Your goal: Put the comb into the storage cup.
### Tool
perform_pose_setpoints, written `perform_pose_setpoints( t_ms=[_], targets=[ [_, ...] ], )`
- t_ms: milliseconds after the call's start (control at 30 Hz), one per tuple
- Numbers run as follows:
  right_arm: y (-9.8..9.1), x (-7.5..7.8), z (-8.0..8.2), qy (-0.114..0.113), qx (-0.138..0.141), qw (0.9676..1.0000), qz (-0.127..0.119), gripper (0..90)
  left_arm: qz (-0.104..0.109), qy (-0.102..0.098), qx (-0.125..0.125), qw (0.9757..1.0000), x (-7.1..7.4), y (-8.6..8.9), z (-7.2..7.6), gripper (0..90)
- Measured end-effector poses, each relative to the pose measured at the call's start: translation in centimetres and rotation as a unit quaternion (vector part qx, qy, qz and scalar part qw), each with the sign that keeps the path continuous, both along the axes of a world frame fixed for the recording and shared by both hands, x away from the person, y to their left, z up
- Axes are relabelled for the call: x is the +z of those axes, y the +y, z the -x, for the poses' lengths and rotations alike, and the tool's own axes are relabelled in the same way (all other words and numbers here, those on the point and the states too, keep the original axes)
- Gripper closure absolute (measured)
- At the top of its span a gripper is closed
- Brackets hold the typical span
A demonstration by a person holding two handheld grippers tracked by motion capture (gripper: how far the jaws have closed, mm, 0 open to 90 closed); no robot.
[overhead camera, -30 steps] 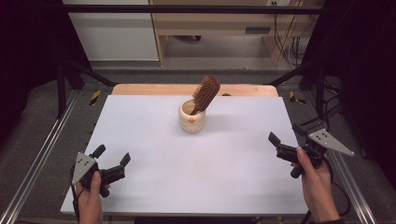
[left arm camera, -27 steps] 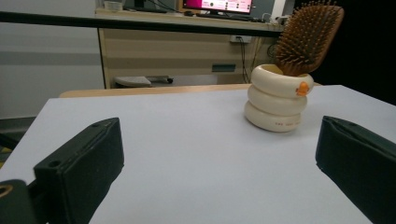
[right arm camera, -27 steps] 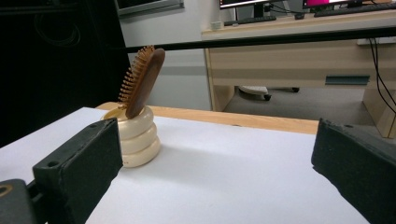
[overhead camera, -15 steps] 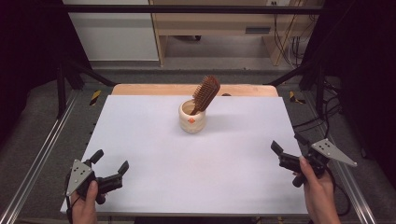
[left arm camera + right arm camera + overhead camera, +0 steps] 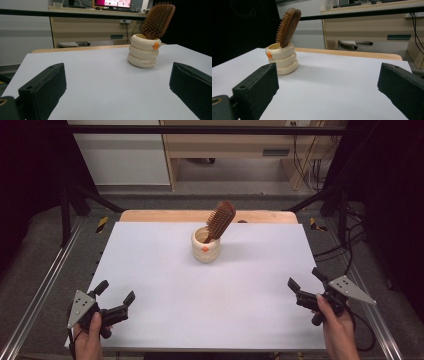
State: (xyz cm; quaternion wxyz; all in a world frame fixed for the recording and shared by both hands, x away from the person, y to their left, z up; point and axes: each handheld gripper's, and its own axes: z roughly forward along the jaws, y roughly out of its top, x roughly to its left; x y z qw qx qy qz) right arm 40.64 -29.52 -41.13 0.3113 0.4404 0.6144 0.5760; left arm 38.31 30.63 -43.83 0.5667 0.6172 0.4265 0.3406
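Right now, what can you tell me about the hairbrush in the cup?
The hairbrush looks wooden, brown, with an oval paddle head and rows of pin bristles on one face. It stands handle-down in the cream ringed cup, head up and tilted, leaning on the cup's rim. The handle is hidden inside. The cup sits toward the far middle of the white table. Only the cup touches the brush; both grippers are well away at the near edge.

Wooden hairbrush [image 5: 221,219] leaning head-up in cream ringed cup [image 5: 206,248], mid-table
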Motion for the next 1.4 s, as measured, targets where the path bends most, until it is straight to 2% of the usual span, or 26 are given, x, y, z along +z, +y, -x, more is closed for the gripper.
perform_pose_setpoints(
  t_ms=[67, 333, 767, 1400],
  targets=[
    [0.2, -0.4, -0.1, -0.003, -0.004, 0.9999, 0.010, 4.3, 0.004, 0.001, 0.001, 1.0000, 0.0, 0.1, 0.0, 0.9],
    [0.7, -1.6, -0.2, 0.000, -0.004, 0.9999, 0.015, 4.1, 0.012, -0.001, 0.002, 0.9999, 0.0, 0.3, -0.1, 0.9],
    [1.4, -3.4, -0.3, 0.006, 0.004, 0.9996, 0.029, 3.5, 0.009, -0.004, -0.001, 0.9999, 0.0, 0.3, -0.1, 0.9],
    [2.9, -5.2, -0.5, 0.018, 0.052, 0.9976, 0.042, 3.4, -0.004, -0.009, -0.011, 0.9999, -0.1, -0.1, -0.1, 1.0]
  ],
)
